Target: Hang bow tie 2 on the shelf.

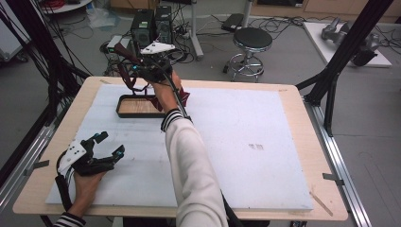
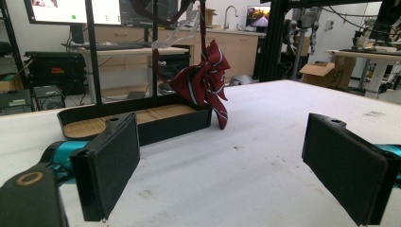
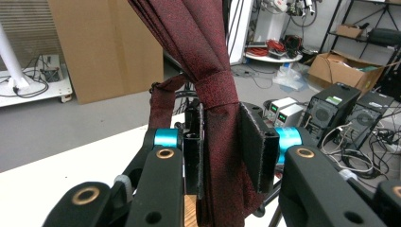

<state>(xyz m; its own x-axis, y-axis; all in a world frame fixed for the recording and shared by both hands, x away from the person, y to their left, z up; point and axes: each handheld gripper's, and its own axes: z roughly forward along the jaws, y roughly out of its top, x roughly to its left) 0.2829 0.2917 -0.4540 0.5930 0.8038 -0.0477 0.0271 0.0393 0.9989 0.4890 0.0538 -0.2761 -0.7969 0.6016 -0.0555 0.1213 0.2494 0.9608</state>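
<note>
A dark red bow tie with white stripes (image 2: 203,80) hangs above the right end of a black tray with a wooden floor (image 2: 175,125). My right gripper (image 3: 222,142) is shut on the tie's dark red fabric (image 3: 208,56), which runs up between its pads. From above, that gripper (image 1: 144,71) is held over the tray (image 1: 124,100) at the table's far left, with part of the tie (image 1: 183,98) showing beside the wrist. My left gripper (image 1: 111,143) rests near the front left corner, open with nothing between its pads (image 2: 111,165).
A white mat (image 1: 246,142) covers most of the wooden table. Behind the far edge stand computer towers (image 1: 151,26) and a round stool (image 1: 252,40). Black frame posts (image 1: 340,52) rise at the right and left sides.
</note>
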